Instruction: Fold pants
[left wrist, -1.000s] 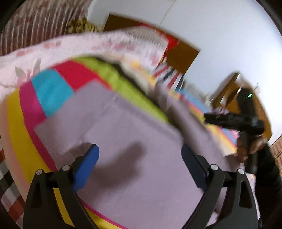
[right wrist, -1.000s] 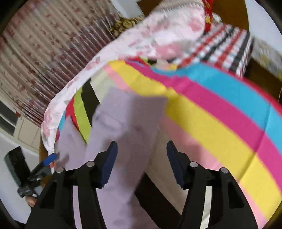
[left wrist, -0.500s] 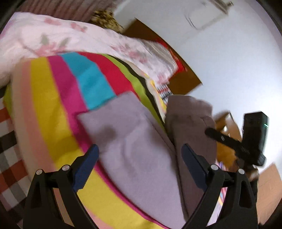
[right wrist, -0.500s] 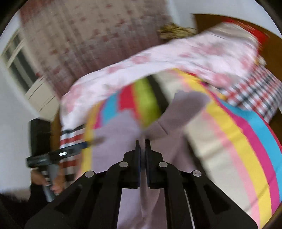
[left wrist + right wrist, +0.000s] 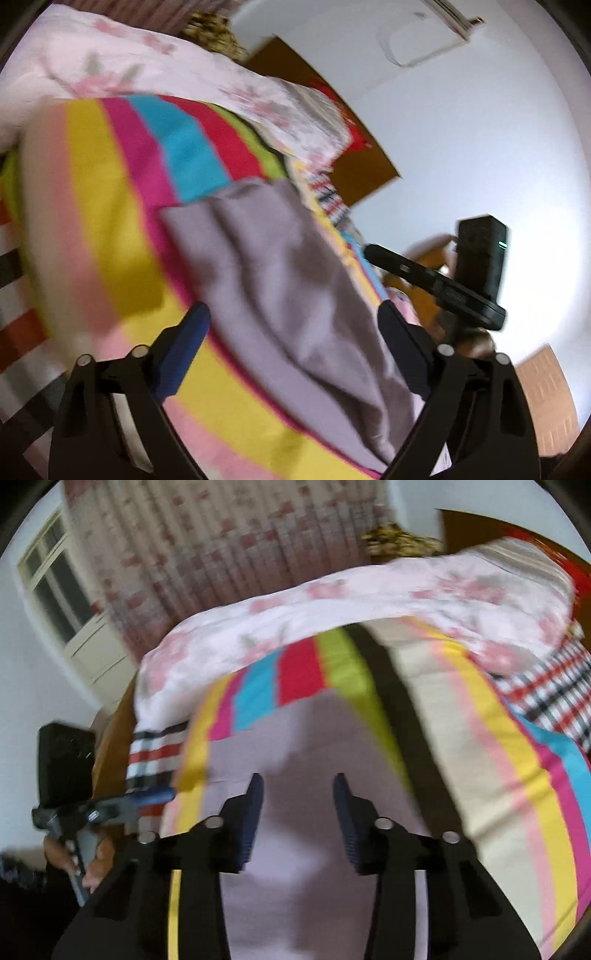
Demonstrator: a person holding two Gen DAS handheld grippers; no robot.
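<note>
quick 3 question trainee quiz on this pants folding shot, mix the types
1. True or false: the right gripper is shut on the pants.
2. The pants lie on: A a bare table, B a striped sheet, C a chair.
3. Fill in: the left gripper has its fingers ___.

Key: 1 false, its fingers stand apart. 2 B. 3 open.

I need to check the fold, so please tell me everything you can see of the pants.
The pants are a soft, plain grey-lilac cloth, lying folded and a little rumpled on the striped bedsheet. A squared edge points toward the floral quilt. Both the left gripper and the right gripper are open above them, holding nothing. Details are blurred.
</note>
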